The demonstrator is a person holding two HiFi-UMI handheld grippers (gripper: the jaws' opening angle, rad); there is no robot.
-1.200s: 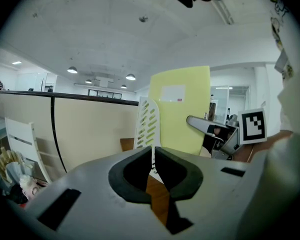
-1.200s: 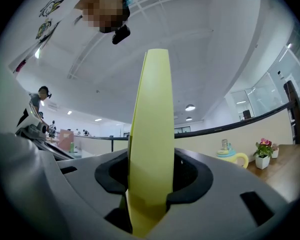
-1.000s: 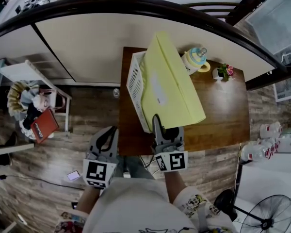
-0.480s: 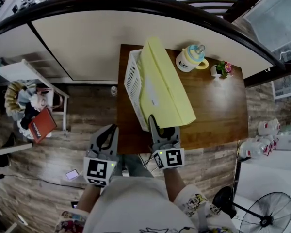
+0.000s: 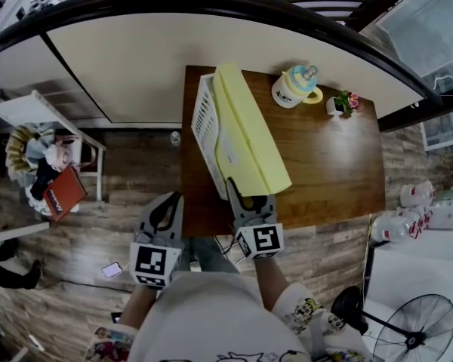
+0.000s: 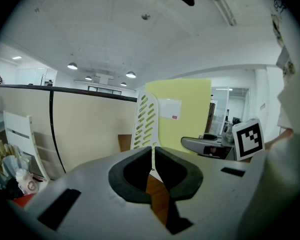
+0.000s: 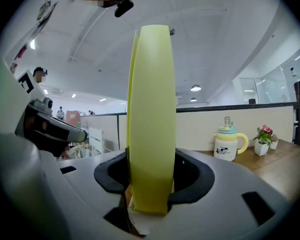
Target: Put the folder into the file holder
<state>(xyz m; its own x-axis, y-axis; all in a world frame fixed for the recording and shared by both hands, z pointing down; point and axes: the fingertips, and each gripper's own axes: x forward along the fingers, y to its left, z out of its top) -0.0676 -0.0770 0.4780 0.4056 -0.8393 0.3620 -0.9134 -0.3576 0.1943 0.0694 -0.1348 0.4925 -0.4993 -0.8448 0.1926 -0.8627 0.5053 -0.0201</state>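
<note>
Head view shows you the yellow folder (image 5: pixel 245 138) standing on its long edge, tilted, against the right side of the white file holder (image 5: pixel 202 127). The holder is on the left part of the wooden table (image 5: pixel 332 172). I cannot tell if the folder's bottom edge is already inside the holder.

Your right gripper (image 5: pixel 245 202) has the near end of the folder between its jaws. In the right gripper view the folder stands upright between the two dark pads, and they touch it on both sides while the jaws are opening.

Your left gripper (image 5: pixel 164 213) hangs over the floor, just beside the table's near left corner. It holds nothing, and in the left gripper view its jaws are together at the tips.

A lidded mug (image 5: pixel 296 87) and a small flower pot (image 5: pixel 342 104) stand at the far side of the table, apart from the folder.
</note>
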